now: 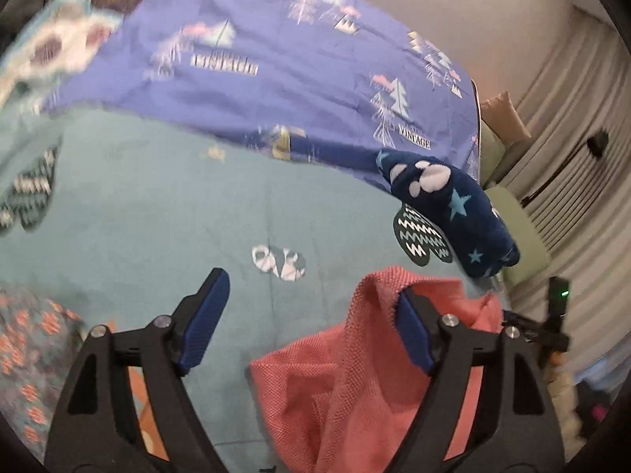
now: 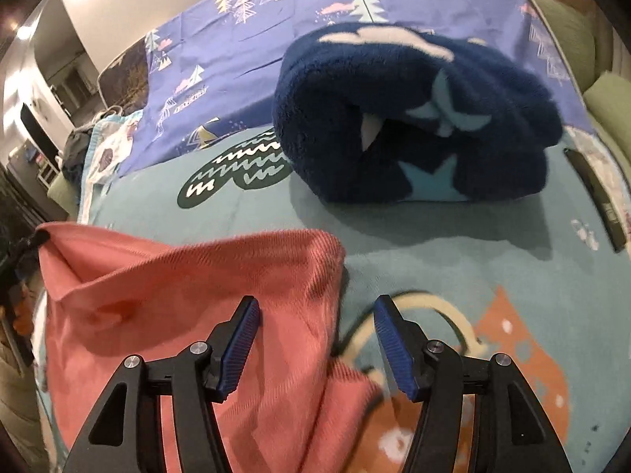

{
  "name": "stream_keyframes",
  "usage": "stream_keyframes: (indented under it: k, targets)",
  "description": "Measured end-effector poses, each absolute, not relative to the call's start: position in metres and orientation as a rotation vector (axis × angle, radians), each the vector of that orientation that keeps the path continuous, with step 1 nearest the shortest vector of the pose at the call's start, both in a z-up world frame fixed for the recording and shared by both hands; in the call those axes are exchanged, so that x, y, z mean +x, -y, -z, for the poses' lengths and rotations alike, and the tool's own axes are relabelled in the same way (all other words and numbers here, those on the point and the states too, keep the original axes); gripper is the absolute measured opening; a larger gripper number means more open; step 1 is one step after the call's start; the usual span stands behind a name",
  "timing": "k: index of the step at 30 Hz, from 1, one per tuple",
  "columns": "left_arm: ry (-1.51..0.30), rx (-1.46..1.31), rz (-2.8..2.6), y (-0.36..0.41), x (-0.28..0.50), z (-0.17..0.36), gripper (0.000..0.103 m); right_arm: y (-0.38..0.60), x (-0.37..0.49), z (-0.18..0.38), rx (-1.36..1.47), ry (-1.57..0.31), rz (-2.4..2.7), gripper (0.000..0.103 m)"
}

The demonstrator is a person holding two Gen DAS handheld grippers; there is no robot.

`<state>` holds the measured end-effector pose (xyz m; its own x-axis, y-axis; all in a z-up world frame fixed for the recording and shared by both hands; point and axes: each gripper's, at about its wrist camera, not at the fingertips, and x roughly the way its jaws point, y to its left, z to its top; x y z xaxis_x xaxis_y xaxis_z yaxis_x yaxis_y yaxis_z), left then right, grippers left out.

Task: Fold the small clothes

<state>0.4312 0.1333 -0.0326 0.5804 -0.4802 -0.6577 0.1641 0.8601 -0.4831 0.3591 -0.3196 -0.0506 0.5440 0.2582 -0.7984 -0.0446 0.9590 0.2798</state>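
Left wrist view: left gripper (image 1: 311,315) spread wide over the teal printed bedspread (image 1: 157,205), nothing pinched; coral knit garment (image 1: 339,374) draped against the outer side of one blue finger pad (image 1: 412,339), rising in a peak beside it. Folded navy fleece piece with stars and clouds (image 1: 453,213) farther off, near the bed's edge, partly on the purple tree-print sheet (image 1: 295,79). Right wrist view: right gripper (image 2: 315,339) likewise parted and empty, poised above the coral garment's edge (image 2: 189,295), one finger over the cloth, the other over bare bedspread (image 2: 453,268). Navy fleece (image 2: 414,118) beyond, apart from the coral garment.
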Motion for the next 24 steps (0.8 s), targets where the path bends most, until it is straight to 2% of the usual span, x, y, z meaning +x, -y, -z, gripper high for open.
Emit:
stream_keyframes:
  k: [4, 5, 6, 8, 13, 18, 24]
  targets:
    - [-0.954, -0.390, 0.401, -0.132, 0.439, 0.046, 0.080, 0.319, 0.362, 0.051, 0.251, -0.965, -0.182, 0.060]
    - [-0.963, -0.369, 0.418, -0.130, 0.440, 0.048, 0.080, 0.319, 0.362, 0.052, 0.244, -0.957, -0.173, 0.054]
    - [-0.972, -0.362, 0.433, -0.129, 0.439, 0.049, 0.080, 0.318, 0.363, 0.052, 0.234, -0.951, -0.162, 0.040]
    - [-1.019, -0.421, 0.488, -0.132, 0.443, 0.054, 0.080, 0.321, 0.363, 0.054, 0.238, -0.938, -0.137, 0.017]
    - [-1.001, -0.754, 0.584, -0.147, 0.439, 0.048, 0.080, 0.332, 0.362, 0.058, 0.326, -0.895, -0.143, 0.013]
    - [-0.966, -0.605, 0.415, -0.141, 0.443, 0.039, 0.083, 0.338, 0.359, 0.058, 0.370, -0.870, -0.139, 0.012]
    - [-1.134, -0.723, 0.351, -0.154, 0.468, 0.071, 0.087, 0.343, 0.359, 0.065, 0.407, -0.873, -0.153, 0.012]
